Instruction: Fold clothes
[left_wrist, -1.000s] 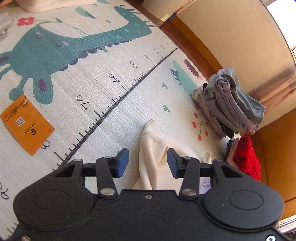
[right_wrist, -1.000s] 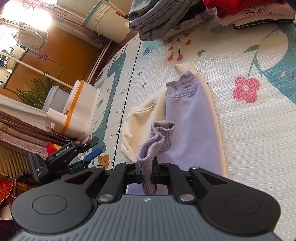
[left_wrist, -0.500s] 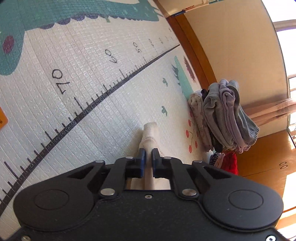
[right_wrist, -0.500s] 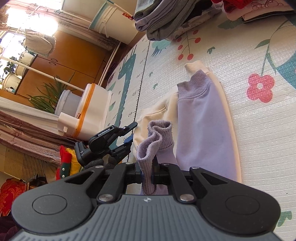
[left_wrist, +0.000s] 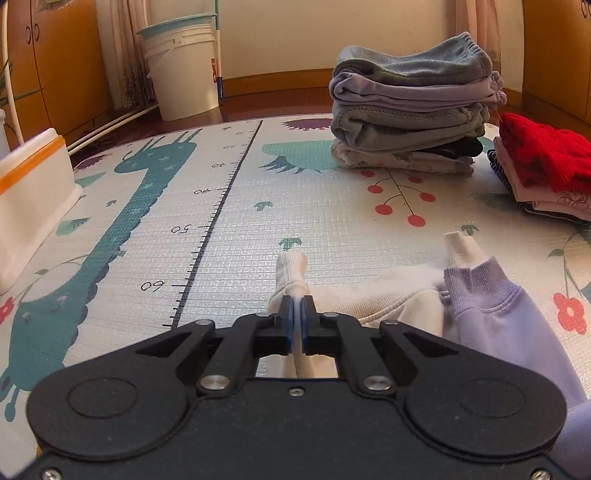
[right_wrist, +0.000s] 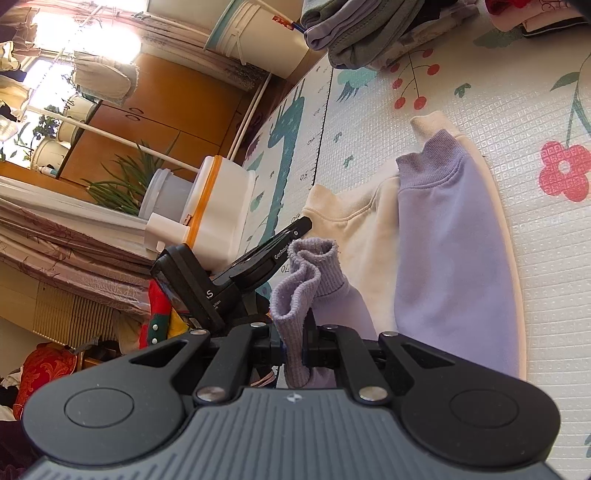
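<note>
Mid-fold – left tongs pinching the cream cuff, right tongs clamping the lilac cuff; sweatshirt lying on the mat, two stacks already folded

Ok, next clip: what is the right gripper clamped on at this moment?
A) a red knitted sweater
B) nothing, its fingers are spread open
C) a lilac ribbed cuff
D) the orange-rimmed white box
C. In the right wrist view, the right gripper is shut on the lilac ribbed cuff, which bunches up above its fingertips, while the left gripper pinches the cream cuff.
</note>
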